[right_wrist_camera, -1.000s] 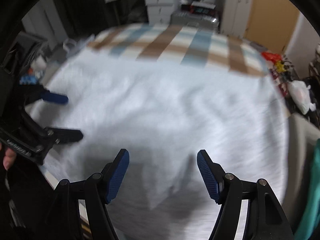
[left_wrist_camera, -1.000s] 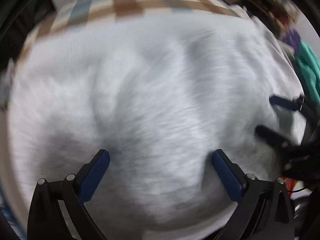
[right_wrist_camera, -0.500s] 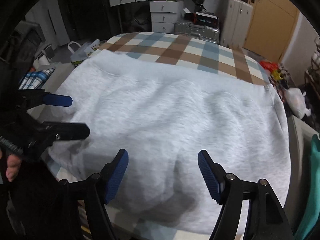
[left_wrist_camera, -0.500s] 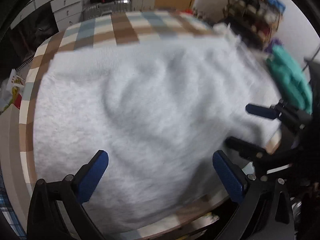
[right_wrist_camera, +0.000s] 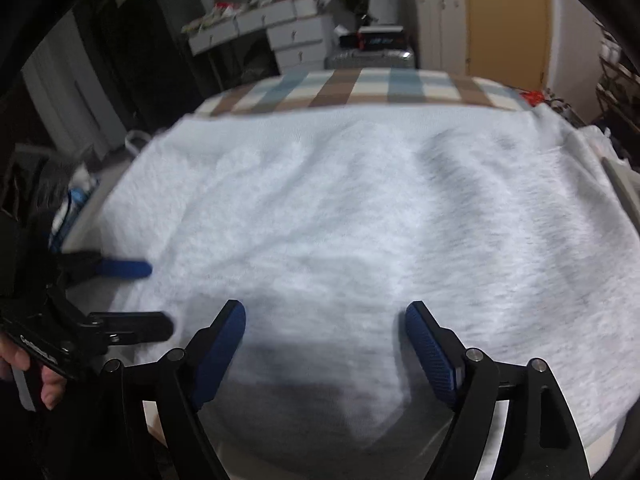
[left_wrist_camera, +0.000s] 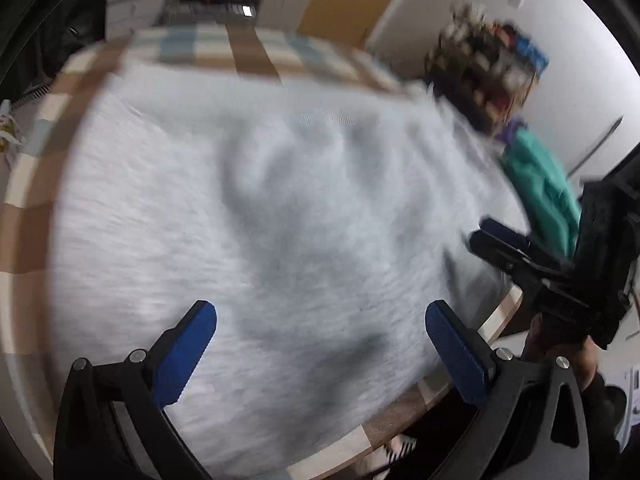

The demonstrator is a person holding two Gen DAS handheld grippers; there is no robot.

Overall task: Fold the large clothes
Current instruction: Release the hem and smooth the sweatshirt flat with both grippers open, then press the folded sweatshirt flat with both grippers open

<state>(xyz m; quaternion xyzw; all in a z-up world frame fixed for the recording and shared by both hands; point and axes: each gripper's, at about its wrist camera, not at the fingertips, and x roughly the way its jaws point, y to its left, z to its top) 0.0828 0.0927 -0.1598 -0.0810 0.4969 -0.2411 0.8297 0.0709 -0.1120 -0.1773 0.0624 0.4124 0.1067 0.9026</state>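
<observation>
A big white fleecy garment (right_wrist_camera: 360, 216) lies spread flat over the bench (right_wrist_camera: 360, 88), which is covered with a blue, brown and cream checked cloth; the cloth shows as a strip along the far edge and down the left side. The garment covers most of the top, rumpled in soft ridges, and its near edge hangs a little over the near rim.

The right tongs (right_wrist_camera: 325, 320) hover above the near part of the garment, jaws spread wide and just opened further, with nothing gripped between them. The left tongs (left_wrist_camera: 320, 324) are likewise released, blue pads well apart, poised over the near left part of the fabric and not pressing on it. From the right-hand camera the left tongs come in from the left edge, with the person's hand (right_wrist_camera: 28, 364) wrapped on the handle.

A teal garment (left_wrist_camera: 548, 196) lies off the right end of the bench. White drawer units (right_wrist_camera: 288, 36) and a yellow door (right_wrist_camera: 508, 20) stand against the far wall, and a cluttered shelf (left_wrist_camera: 488, 68) stands at the far right.
</observation>
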